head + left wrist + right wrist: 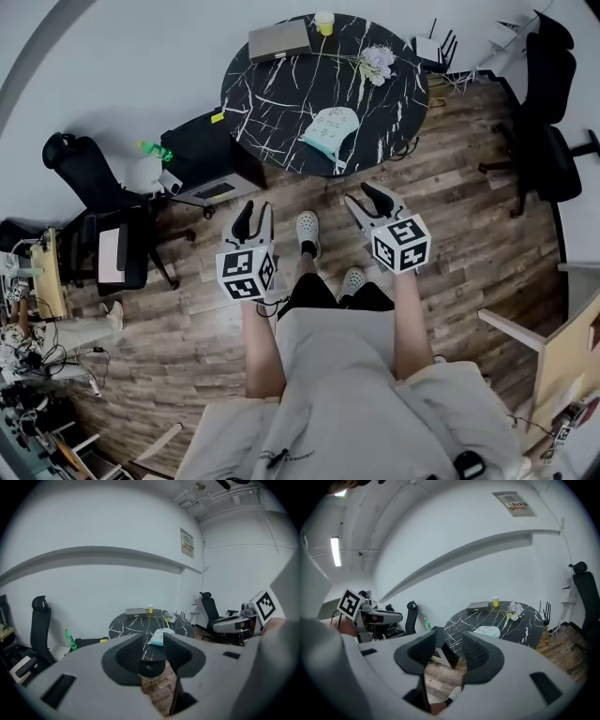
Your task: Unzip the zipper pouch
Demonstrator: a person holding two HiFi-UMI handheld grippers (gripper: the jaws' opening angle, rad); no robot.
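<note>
The zipper pouch [330, 128], pale mint and white, lies near the front edge of a round black marble table [281, 103]. It also shows in the left gripper view [161, 636] and the right gripper view [486, 631], beyond the jaws. A person stands back from the table and holds both grippers at waist height over the wooden floor. My left gripper [253, 217] [152, 648] is open with nothing between its jaws. My right gripper [370, 199] [447, 651] is also open and empty. Both point toward the table, well short of the pouch.
On the table's far side are a grey laptop [278, 39], a yellow cup [323, 22] and a bunch of flowers [377, 62]. A black case [208, 159] and a green bottle [155, 150] stand left of the table. Office chairs stand at left [89, 173] and right [548, 141].
</note>
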